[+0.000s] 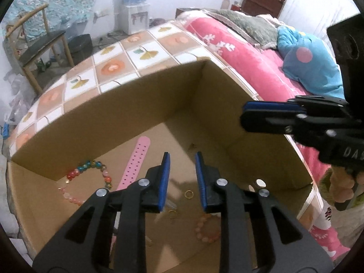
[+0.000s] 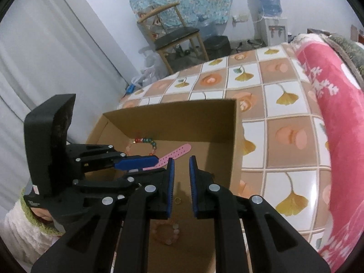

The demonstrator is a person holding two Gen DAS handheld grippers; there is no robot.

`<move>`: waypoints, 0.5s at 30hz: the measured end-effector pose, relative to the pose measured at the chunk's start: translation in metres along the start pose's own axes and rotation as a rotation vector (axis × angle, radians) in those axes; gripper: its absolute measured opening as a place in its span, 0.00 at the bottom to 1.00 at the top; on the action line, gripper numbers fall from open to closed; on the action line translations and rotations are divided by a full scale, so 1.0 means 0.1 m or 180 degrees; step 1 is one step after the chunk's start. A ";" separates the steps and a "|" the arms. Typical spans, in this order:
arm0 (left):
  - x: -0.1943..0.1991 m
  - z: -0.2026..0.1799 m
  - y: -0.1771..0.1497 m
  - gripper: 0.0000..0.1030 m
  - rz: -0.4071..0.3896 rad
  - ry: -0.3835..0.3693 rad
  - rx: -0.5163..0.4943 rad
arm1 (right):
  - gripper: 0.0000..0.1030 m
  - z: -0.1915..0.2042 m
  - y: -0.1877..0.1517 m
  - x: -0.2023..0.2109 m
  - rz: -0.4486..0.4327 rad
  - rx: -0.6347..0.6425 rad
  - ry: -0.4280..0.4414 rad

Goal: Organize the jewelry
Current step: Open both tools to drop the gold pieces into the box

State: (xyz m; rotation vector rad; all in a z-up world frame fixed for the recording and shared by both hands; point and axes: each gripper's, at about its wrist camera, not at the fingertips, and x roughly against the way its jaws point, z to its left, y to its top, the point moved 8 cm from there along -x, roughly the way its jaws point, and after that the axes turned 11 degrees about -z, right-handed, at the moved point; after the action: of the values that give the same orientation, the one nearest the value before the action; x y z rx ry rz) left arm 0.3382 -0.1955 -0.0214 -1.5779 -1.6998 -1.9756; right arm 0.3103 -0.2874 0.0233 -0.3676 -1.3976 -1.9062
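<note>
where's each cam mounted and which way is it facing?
Left wrist: on the left gripper, looking down into the cardboard box; right gripper and hand at right.
Right wrist: on the right gripper, facing the same box; left gripper at left.
Shared: pink strap, gold ring, beaded bracelet.

Soft indoor light, blurred fisheye edges

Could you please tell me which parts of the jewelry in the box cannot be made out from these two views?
- Pink watch strap: lower end hidden by left gripper, both views.
- Pink bead bracelet: partly behind right gripper fingers.
- Gold ring: too small for detail.
</note>
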 end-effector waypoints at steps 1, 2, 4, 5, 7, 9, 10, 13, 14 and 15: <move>0.05 0.01 0.02 0.23 -0.0043 0.0009 0.0012 | 0.19 0.00 0.02 0.06 -0.0044 -0.0003 -0.0006; 0.12 0.02 0.05 0.26 -0.0092 0.0013 0.0027 | 0.23 -0.01 0.04 0.13 -0.0090 -0.0006 -0.0009; 0.23 0.03 0.09 0.29 -0.0179 0.0027 0.0043 | 0.28 -0.01 0.07 0.27 -0.0176 -0.0010 -0.0012; 0.33 0.03 0.11 0.31 -0.0255 0.0032 0.0038 | 0.28 0.00 0.09 0.36 -0.0226 -0.0008 -0.0007; 0.48 0.02 0.14 0.36 -0.0347 0.0050 0.0030 | 0.29 0.02 0.11 0.52 -0.0301 -0.0025 -0.0005; 0.69 0.00 0.16 0.46 -0.0472 0.0064 0.0027 | 0.34 0.07 0.12 0.70 -0.0399 -0.0018 0.0028; 0.81 0.00 0.15 0.54 -0.0540 0.0099 0.0032 | 0.39 0.09 0.12 0.77 -0.0440 -0.0012 0.0026; 1.15 0.01 0.08 0.66 -0.0725 0.0255 0.0060 | 0.50 0.25 0.09 1.09 -0.0631 0.0036 0.0082; 1.31 -0.01 0.01 0.73 -0.0811 0.0291 0.0086 | 0.53 0.32 0.05 1.22 -0.0718 0.0054 0.0105; 1.40 0.00 -0.04 0.75 -0.0861 0.0321 0.0105 | 0.59 0.37 0.01 1.30 -0.0768 0.0065 0.0115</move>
State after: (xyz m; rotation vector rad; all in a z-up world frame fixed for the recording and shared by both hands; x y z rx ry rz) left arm 0.2711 -0.1222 0.0777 -1.2705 -1.9821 -2.0914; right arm 0.2140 -0.3043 0.1170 -0.1588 -1.4919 -2.0780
